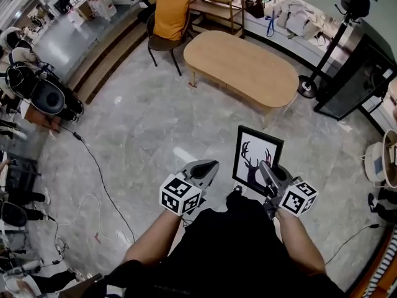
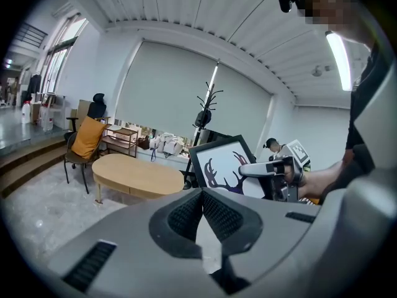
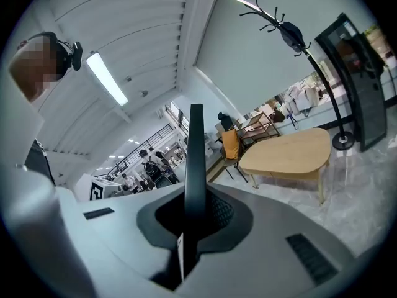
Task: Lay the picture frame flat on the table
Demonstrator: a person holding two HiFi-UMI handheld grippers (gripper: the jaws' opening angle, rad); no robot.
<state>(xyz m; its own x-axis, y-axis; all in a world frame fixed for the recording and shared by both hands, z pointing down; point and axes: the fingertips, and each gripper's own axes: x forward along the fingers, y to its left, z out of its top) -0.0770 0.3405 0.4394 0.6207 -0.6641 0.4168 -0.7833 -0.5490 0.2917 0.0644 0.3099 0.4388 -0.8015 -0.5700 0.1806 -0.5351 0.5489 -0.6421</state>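
The picture frame [image 1: 257,159], black-edged with a dark antlered deer on white, is carried upright above the marble floor, and my right gripper [image 1: 265,170] is shut on its lower right edge. In the right gripper view the frame [image 3: 196,160] shows edge-on as a thin black bar between the jaws of my right gripper [image 3: 193,211]. My left gripper [image 1: 208,168] hangs beside the frame to its left, shut and empty, apart from it. In the left gripper view the frame [image 2: 221,166] and the right gripper [image 2: 273,169] appear beyond the closed left gripper [image 2: 201,211]. The oval wooden table [image 1: 243,68] stands ahead with a bare top.
A chair with an orange cushion [image 1: 169,18] and a wooden shelf [image 1: 218,5] stand behind the table. A coat stand [image 1: 334,39] and a black panel [image 1: 355,79] are at its right. Cables [image 1: 93,166] trail over the floor at left, near people with equipment.
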